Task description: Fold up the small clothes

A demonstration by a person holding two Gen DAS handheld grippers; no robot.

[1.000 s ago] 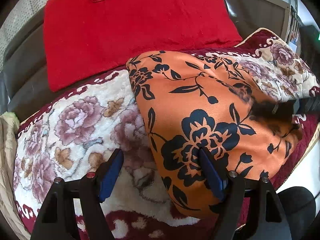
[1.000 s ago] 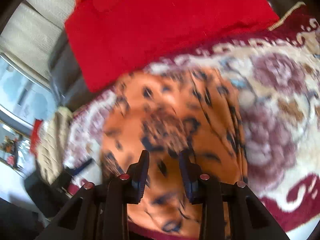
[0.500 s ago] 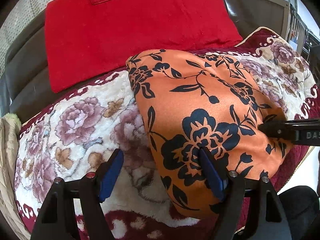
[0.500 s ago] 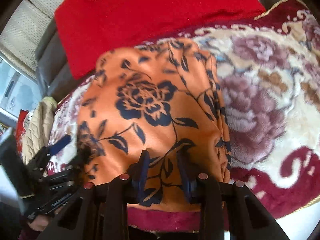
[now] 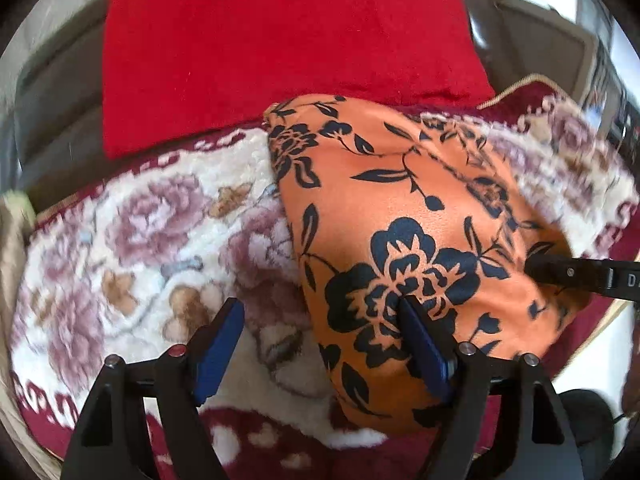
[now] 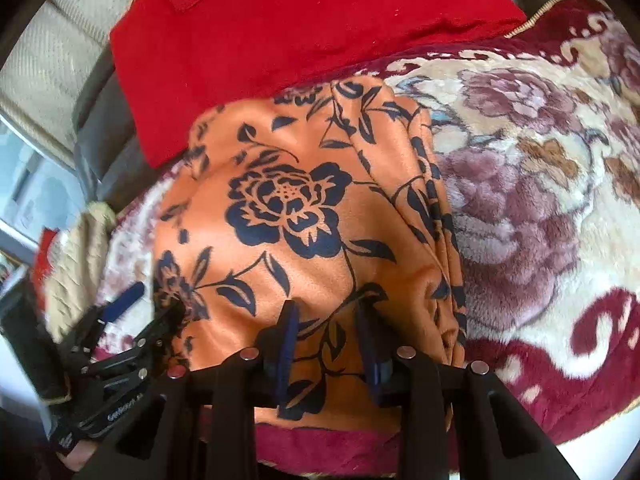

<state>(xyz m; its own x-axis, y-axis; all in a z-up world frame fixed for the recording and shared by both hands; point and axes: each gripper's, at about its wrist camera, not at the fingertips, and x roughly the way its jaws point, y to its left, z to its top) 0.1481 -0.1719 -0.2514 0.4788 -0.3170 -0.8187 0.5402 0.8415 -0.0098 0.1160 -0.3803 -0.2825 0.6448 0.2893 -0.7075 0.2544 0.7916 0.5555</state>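
Two grippers bear on one garment: an orange cloth with a dark floral print (image 5: 404, 216), lying folded on a plush flowered blanket (image 5: 132, 240), its far end just short of a red cushion (image 5: 280, 40). Its long axis runs away from both cameras, near edge to cushion. The left gripper (image 5: 320, 344) stands wide apart and grips nothing; its right pad (image 5: 420, 344) rests over the cloth's left border, its left pad (image 5: 218, 346) over bare blanket. The right gripper (image 6: 326, 344) sits above the near hem, jaws narrowed; whether cloth is pinched between them cannot be told. Judgement: the right hand is better placed to lift the hem toward the cushion. Only the right wrist view shows layered folds (image 6: 432, 200) down the cloth's right border; only the left view shows the left edge clean against the blanket.
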